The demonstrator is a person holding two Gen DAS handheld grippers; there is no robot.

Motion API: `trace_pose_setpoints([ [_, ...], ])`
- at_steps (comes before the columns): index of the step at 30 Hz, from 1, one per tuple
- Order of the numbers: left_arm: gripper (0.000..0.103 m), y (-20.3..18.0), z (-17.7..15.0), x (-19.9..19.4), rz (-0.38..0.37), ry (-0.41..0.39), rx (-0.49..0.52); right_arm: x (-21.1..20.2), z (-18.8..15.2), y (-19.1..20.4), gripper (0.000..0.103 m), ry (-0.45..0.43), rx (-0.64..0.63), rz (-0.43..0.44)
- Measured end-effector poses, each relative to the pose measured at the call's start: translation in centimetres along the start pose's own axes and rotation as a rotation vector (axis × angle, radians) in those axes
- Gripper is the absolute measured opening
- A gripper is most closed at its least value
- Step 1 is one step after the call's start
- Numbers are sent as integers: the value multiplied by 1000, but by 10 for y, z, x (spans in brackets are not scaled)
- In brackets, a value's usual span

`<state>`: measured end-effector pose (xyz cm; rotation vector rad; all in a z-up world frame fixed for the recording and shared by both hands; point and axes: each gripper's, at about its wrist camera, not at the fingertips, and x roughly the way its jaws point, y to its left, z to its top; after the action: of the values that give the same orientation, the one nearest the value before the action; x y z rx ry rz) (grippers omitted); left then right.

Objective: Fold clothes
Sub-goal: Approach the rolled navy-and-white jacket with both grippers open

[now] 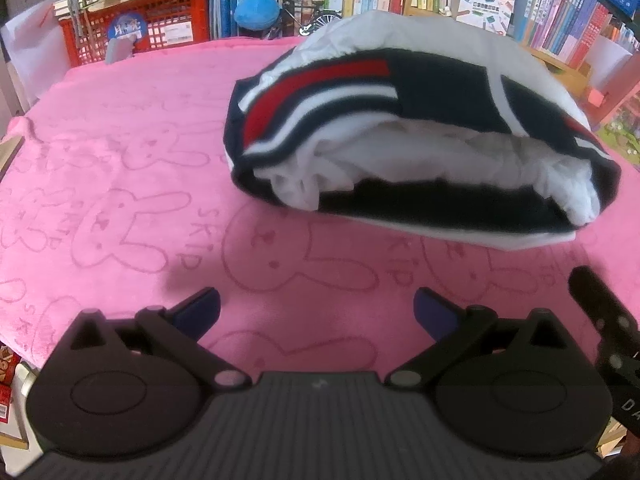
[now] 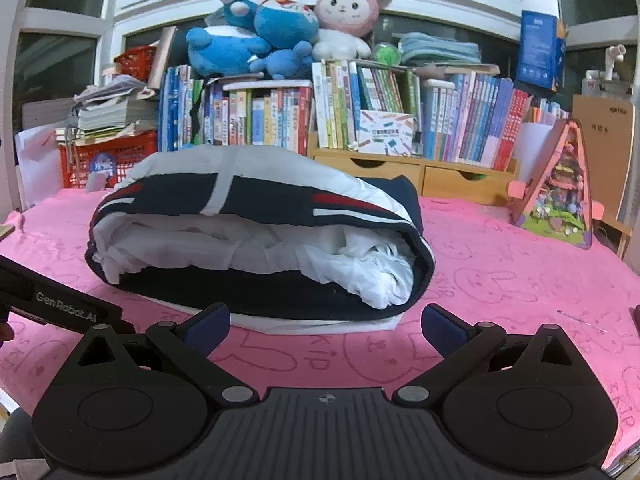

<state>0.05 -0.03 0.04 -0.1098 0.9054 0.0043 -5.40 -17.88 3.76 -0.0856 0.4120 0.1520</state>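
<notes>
1. The folded jacket [image 2: 256, 240] lay on the pink blanket [image 2: 500, 280], straight ahead of the right gripper [image 2: 326, 324] and just beyond its tips; its long axis ran left to right.
2. From the left gripper [image 1: 316, 312] the jacket [image 1: 408, 136] lay ahead and to the right, farther off, so the right hand seemed nearer.
3. Both grippers stood spread wide, holding nothing.
4. Bookshelves [image 2: 400, 120] and a red crate [image 1: 152, 16] stood behind; nothing blocked the way.

place: home study or bedroom — books [image 2: 460, 120] | plush toys [image 2: 280, 28] | pink bunny blanket [image 2: 500, 272]
</notes>
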Motion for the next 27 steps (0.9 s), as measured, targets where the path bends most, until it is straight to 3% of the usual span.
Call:
trace_pose_setpoints([
  [27, 103, -1, -4, 3, 18, 22, 24, 12, -10, 2, 103, 47, -19, 17],
])
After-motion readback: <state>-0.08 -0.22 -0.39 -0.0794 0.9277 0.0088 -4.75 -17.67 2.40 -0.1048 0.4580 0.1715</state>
